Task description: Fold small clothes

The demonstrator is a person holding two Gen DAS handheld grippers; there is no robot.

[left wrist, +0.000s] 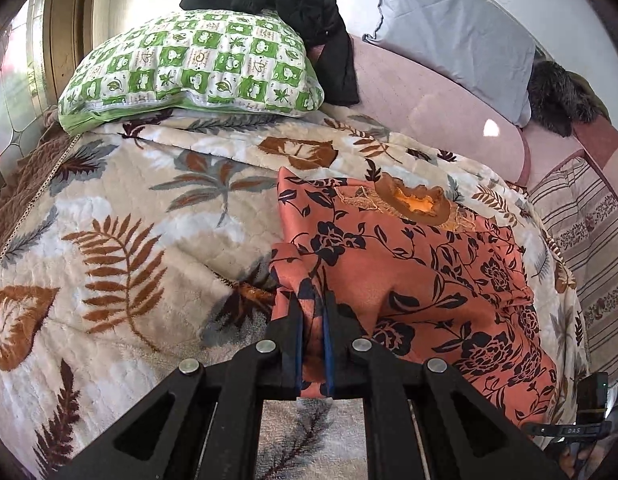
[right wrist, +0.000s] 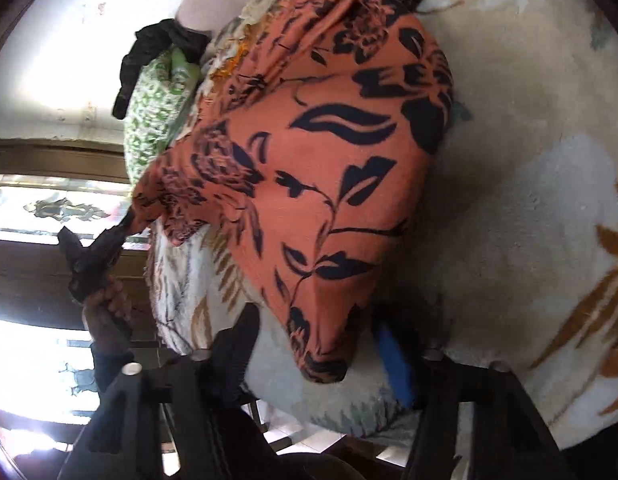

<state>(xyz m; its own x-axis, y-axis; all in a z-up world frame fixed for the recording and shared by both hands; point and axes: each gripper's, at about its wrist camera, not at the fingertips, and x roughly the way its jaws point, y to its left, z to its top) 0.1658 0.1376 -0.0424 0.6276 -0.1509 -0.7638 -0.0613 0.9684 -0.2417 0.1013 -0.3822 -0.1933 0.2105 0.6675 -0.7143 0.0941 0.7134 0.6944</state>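
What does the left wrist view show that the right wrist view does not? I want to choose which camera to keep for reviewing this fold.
Only the left wrist view shows the pale grey pillow, the dusty pink sofa cushion and the left gripper shut on the garment's edge. Only the right wrist view shows the person's hand and the blurred right gripper with its fingers apart around a corner. Both show the orange floral garment, the leaf-print blanket, the green checked pillow and the black cloth.
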